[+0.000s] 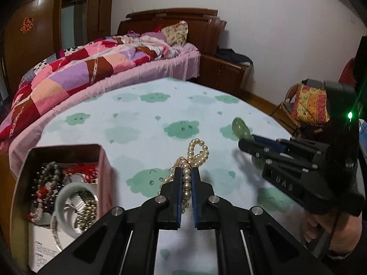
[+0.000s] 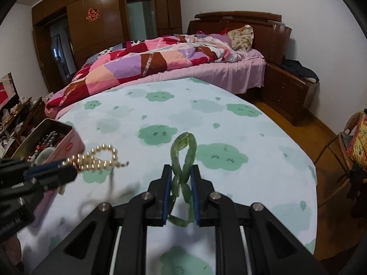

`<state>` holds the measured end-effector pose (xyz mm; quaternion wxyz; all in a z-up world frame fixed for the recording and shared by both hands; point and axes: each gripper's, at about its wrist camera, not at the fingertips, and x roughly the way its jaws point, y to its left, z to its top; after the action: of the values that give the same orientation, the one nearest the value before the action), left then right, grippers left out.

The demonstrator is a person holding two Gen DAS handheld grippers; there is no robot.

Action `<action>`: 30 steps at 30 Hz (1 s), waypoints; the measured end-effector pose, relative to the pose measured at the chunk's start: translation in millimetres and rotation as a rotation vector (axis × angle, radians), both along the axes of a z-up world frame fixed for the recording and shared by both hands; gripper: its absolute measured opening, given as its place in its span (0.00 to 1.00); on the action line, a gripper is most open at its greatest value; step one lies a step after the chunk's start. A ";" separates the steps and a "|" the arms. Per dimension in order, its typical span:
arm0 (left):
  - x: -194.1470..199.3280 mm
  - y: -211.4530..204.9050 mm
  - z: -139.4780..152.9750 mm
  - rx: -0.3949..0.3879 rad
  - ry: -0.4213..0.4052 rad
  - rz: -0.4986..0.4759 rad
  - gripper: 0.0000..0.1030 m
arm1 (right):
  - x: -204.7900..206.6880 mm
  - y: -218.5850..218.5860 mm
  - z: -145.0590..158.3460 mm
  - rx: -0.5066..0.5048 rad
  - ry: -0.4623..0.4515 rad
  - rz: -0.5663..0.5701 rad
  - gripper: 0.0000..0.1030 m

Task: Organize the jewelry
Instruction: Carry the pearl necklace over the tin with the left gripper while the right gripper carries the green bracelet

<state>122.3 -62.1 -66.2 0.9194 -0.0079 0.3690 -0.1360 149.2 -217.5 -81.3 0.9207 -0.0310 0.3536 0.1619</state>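
My left gripper [image 1: 187,171] clamps a pearl necklace [image 1: 195,158] near the jewelry tin [image 1: 68,147] at the tabletop's left edge, while my right gripper [image 2: 181,169] clamps a green stone bracelet [image 2: 182,151].

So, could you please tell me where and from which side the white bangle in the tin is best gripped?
Grip the white bangle across its upper rim, coming down from above. It stands tilted on the other jewelry in the pink tin, so that rim is free, while the walls block the sides. Both grippers are busy: left holds the pearl necklace, right the green bracelet.
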 end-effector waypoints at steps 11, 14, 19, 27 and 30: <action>-21.3 21.5 26.9 -0.018 -0.080 0.030 0.05 | -20.7 23.8 31.1 0.008 -0.073 0.059 0.18; -25.6 30.3 30.4 -0.016 -0.095 0.051 0.05 | -24.6 34.4 38.9 0.008 -0.091 0.081 0.18; -31.7 45.4 36.2 -0.023 -0.113 0.089 0.05 | -29.8 51.4 46.8 0.008 -0.112 0.121 0.18; -36.9 66.4 40.2 -0.019 -0.132 0.142 0.05 | -38.0 70.0 53.9 0.014 -0.130 0.167 0.18; -39.4 74.1 38.1 -0.008 -0.126 0.165 0.05 | -40.2 78.3 54.2 0.016 -0.133 0.186 0.18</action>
<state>82.9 12.0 -28.1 0.9487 -0.0333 0.3083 -0.0613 109.0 -139.1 -27.0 0.9234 -0.0672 0.2859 0.2471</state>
